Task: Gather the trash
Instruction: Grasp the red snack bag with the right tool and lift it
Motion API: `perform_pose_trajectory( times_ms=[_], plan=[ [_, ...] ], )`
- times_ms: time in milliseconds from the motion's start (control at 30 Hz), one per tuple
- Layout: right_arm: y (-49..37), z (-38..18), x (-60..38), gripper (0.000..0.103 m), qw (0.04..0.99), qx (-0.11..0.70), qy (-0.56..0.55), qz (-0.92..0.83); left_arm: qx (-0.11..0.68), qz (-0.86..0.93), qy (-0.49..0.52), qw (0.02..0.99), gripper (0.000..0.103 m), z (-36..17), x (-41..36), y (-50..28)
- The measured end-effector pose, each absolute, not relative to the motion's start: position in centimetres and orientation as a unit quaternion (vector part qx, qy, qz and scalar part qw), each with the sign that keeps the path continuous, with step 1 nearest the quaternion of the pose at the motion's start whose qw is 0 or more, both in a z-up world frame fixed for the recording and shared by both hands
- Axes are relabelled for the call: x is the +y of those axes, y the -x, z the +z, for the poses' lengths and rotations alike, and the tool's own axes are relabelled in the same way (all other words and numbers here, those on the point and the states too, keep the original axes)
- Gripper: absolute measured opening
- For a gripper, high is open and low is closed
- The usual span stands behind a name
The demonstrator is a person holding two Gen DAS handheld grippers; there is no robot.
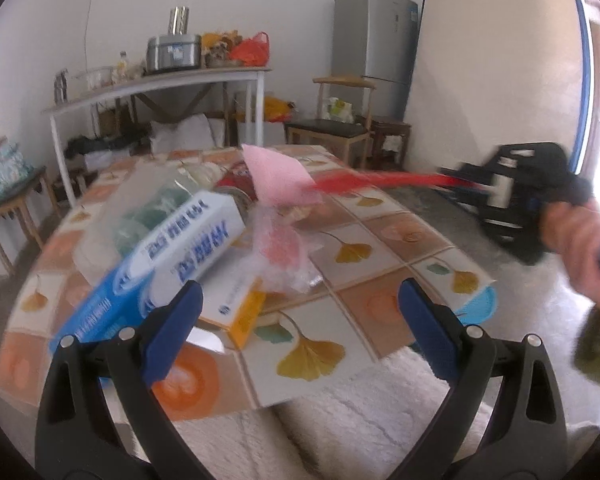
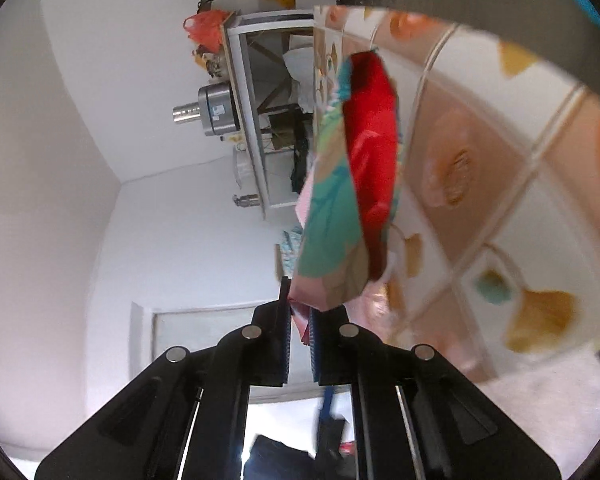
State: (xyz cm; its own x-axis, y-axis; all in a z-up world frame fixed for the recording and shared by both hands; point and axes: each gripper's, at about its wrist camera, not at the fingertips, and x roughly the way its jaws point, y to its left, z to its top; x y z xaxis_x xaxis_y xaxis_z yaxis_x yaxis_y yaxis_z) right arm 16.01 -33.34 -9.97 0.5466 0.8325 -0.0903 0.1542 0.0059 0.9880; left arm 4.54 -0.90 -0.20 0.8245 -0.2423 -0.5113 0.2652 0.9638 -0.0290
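My left gripper (image 1: 300,312) is open and empty, low over the near part of the tiled table (image 1: 380,232). A blue and white box (image 1: 160,260) lies just left of its left finger, with a yellow box (image 1: 240,312) under it, a crumpled clear plastic bag (image 1: 280,252) and a clear bag of cups (image 1: 152,208) behind. My right gripper (image 2: 300,320) is rolled on its side and shut on a red, teal and pink snack wrapper (image 2: 352,184). In the left wrist view the wrapper (image 1: 300,180) hangs in the air above the table, held from the right.
A white side table (image 1: 160,84) with a steel pot and bags stands at the back. Wooden chairs (image 1: 340,128) and a grey fridge (image 1: 372,36) are behind the table. A white fluffy rug (image 1: 360,420) lies below the near table edge.
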Motion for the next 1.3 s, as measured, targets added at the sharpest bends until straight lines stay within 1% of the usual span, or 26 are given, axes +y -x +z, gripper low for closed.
perform_pose_trajectory(
  times_ms=[67, 100, 167, 233, 267, 333, 467, 533, 567, 633, 667, 733, 767, 800, 867, 1000, 1033, 1267, 1300],
  plan=[
    [-15.1, -9.8, -34.6, 0.008, 0.608, 0.394, -0.630, 0.278, 0.263, -0.115, -0.053, 0.957, 0.091, -0.1, -1.6, -4.9],
    [-14.8, -9.9, -35.1, 0.008, 0.612, 0.399, -0.625, 0.276, 0.264, -0.108, -0.072, 0.956, 0.087, -0.2, -2.1, -5.3],
    [-13.8, -10.4, -36.3, 0.008, 0.619, 0.421, -0.607, 0.268, 0.277, -0.099, -0.105, 0.950, 0.085, -0.5, -3.0, -6.1],
    [-13.4, -10.9, -37.2, 0.008, 0.623, 0.443, -0.590, 0.261, 0.291, -0.096, -0.127, 0.943, 0.076, -1.0, -3.9, -6.7],
    [-13.2, -11.2, -37.4, 0.008, 0.625, 0.456, -0.581, 0.255, 0.298, -0.099, -0.131, 0.941, 0.074, -1.1, -4.3, -7.0],
    [-12.7, -11.9, -37.8, 0.008, 0.629, 0.480, -0.561, 0.244, 0.305, -0.118, -0.122, 0.937, 0.069, -1.1, -4.8, -7.2],
    [-13.1, -12.3, -37.8, 0.008, 0.646, 0.514, -0.515, 0.232, 0.303, -0.191, -0.083, 0.930, 0.064, -0.2, -5.5, -7.3],
    [-13.7, -11.9, -37.6, 0.008, 0.653, 0.522, -0.494, 0.238, 0.312, -0.225, -0.058, 0.921, 0.056, 0.1, -6.4, -7.9],
    [-14.2, -11.8, -37.4, 0.008, 0.656, 0.526, -0.484, 0.242, 0.315, -0.236, -0.053, 0.918, 0.055, 0.1, -7.1, -8.3],
    [-14.7, -11.6, -37.0, 0.008, 0.664, 0.531, -0.465, 0.248, 0.326, -0.258, -0.057, 0.908, 0.045, -0.5, -8.8, -9.2],
    [-13.9, -11.7, -37.7, 0.008, 0.665, 0.530, -0.461, 0.252, 0.332, -0.262, -0.065, 0.904, 0.042, -0.9, -9.6, -9.4],
    [-14.0, -11.5, -37.8, 0.009, 0.668, 0.523, -0.462, 0.256, 0.360, -0.268, -0.088, 0.889, 0.027, -2.4, -11.5, -10.2],
    [-14.5, -11.1, -37.8, 0.011, 0.674, 0.515, -0.462, 0.259, 0.371, -0.270, -0.093, 0.884, 0.023, -3.0, -11.9, -10.3],
    [-14.0, -11.0, -38.1, 0.013, 0.682, 0.507, -0.459, 0.260, 0.383, -0.272, -0.096, 0.877, 0.017, -3.6, -12.4, -10.5],
    [-13.9, -10.5, -38.2, 0.013, 0.701, 0.491, -0.449, 0.255, 0.395, -0.272, -0.102, 0.872, 0.015, -4.6, -12.9, -10.4],
    [-14.0, -10.2, -38.1, 0.023, 0.721, 0.454, -0.453, 0.262, 0.393, -0.274, -0.103, 0.872, 0.015, -4.8, -13.1, -10.3],
    [-14.3, -10.2, -37.8, 0.024, 0.725, 0.450, -0.451, 0.261, 0.394, -0.275, -0.101, 0.871, 0.015, -4.9, -13.0, -10.4],
    [-15.5, -10.6, -35.5, 0.024, 0.751, 0.446, -0.421, 0.244, 0.388, -0.273, -0.104, 0.874, 0.015, -5.0, -12.9, -10.6],
    [-15.5, -10.7, -35.1, 0.019, 0.759, 0.448, -0.409, 0.235, 0.388, -0.273, -0.104, 0.874, 0.015, -5.1, -13.0, -10.7]
  ],
)
